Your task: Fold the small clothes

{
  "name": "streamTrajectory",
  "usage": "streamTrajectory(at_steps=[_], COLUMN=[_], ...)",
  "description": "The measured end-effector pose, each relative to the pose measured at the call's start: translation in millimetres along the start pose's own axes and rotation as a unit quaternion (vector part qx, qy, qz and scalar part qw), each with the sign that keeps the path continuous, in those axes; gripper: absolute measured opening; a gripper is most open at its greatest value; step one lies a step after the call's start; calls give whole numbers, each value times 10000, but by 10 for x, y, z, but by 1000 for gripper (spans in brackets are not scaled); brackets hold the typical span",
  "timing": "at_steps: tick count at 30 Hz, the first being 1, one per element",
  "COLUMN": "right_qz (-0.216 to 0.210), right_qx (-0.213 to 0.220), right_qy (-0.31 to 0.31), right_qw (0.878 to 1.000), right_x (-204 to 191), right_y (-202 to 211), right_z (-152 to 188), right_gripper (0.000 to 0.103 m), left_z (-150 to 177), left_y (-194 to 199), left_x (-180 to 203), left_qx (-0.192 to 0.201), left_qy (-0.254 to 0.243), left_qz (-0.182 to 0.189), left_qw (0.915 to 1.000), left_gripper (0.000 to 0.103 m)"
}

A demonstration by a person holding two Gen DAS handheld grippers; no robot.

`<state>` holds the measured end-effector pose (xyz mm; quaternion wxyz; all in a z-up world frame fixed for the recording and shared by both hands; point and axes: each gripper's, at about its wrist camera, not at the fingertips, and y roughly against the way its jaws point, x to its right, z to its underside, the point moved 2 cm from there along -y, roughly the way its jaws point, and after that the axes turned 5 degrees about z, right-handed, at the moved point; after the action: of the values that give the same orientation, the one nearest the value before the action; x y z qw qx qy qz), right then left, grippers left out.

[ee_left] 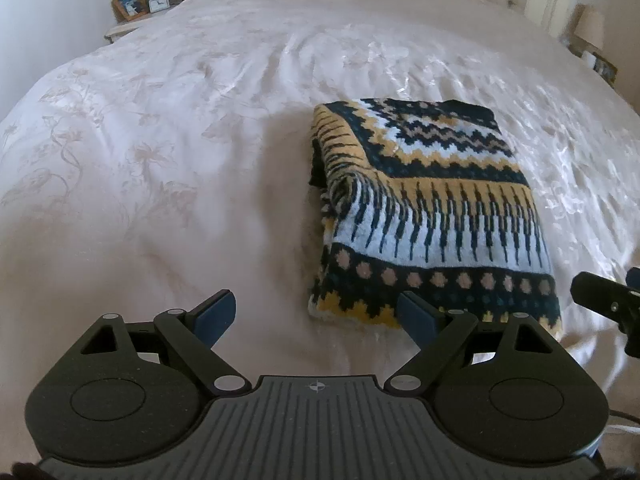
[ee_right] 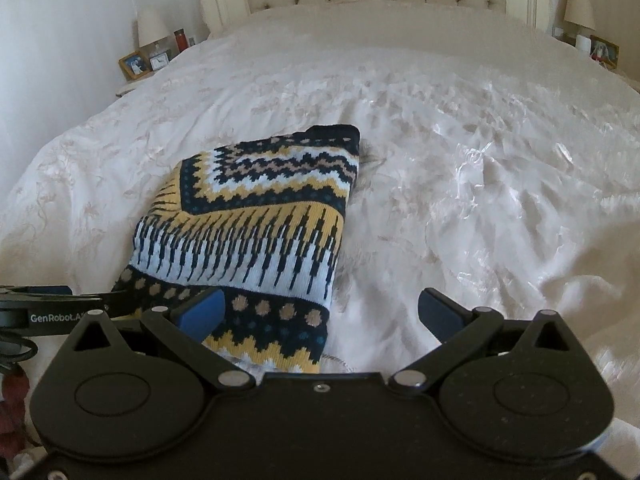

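Sweater (ee_left: 432,208), knitted in navy, yellow and pale blue bands, lies folded into a thick rectangle on my white bedspread (ee_left: 160,140), right of centre in the left wrist view and left of centre in the right wrist view (ee_right: 248,232). My left gripper (ee_left: 316,312) hangs spread wide at the bottom of its frame, holding nothing, its right finger over the sweater's near edge. My right gripper (ee_right: 320,312) is likewise spread and empty, its left finger over the near corner. A nightstand (ee_right: 136,80) in the upper left carries a lamp (ee_right: 152,28), a picture frame (ee_right: 134,65) and a red bottle (ee_right: 181,40).
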<state>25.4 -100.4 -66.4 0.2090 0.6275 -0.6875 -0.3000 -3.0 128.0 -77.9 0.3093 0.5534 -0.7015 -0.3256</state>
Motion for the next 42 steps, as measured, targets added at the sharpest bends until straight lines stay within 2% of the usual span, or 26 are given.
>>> streamTrajectory(at_steps=[16, 42], right_qz=[-34, -14], right_qx=[-101, -206], right_qy=[-169, -311], right_qw=[9998, 9993], right_x=[32, 67], right_y=[-37, -79], right_z=[1, 39], right_gripper=[102, 102], left_z=[28, 20], left_y=[-12, 56], left_x=[22, -81], left_qx=[-57, 0], left_qy=[-69, 144], left_qz=[19, -2], left_qw=[10000, 9999], left_gripper=[88, 88])
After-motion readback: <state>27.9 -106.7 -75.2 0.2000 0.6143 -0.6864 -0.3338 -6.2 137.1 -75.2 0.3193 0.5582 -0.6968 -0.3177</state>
